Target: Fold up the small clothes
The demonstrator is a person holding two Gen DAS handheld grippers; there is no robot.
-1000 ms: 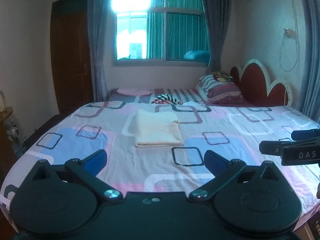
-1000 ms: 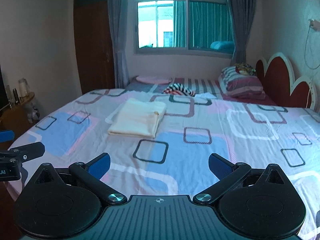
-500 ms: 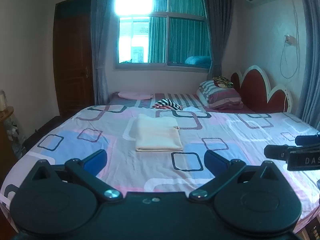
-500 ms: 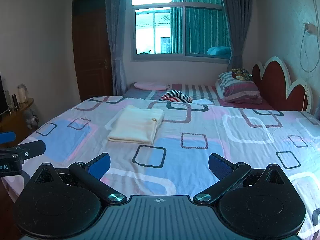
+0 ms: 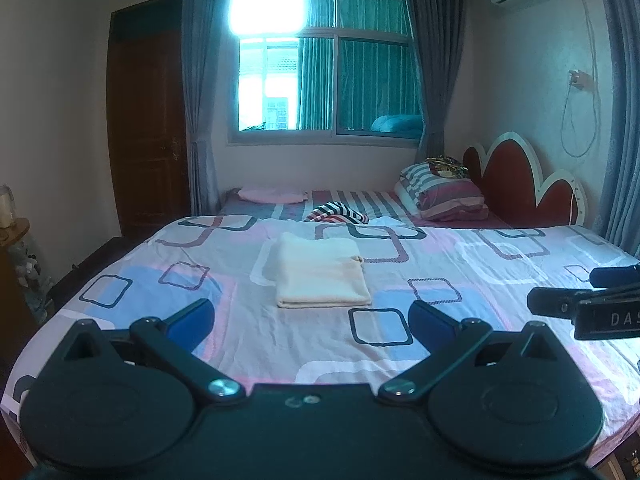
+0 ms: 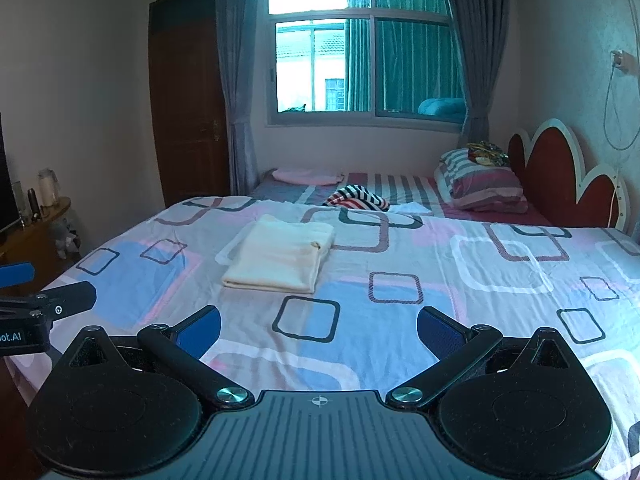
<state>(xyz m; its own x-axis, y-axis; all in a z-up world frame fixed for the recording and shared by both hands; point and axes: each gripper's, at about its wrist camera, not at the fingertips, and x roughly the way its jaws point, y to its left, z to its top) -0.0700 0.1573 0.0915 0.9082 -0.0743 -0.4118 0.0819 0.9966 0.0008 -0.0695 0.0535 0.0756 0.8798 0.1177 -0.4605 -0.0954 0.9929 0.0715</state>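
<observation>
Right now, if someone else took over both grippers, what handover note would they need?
Left gripper: open, empty, held above the near part of the bed.
Right gripper: open, empty, held level beside the left one.
Cream garment: folded into a neat rectangle, lying flat in the middle of the bed, touched by neither gripper.
Striped garment: crumpled in a heap further back, near the pillows.
Done: the cream piece looks finished.
Left: probably the striped piece, which is not yet folded and needs a long reach or a step round the bed.
</observation>
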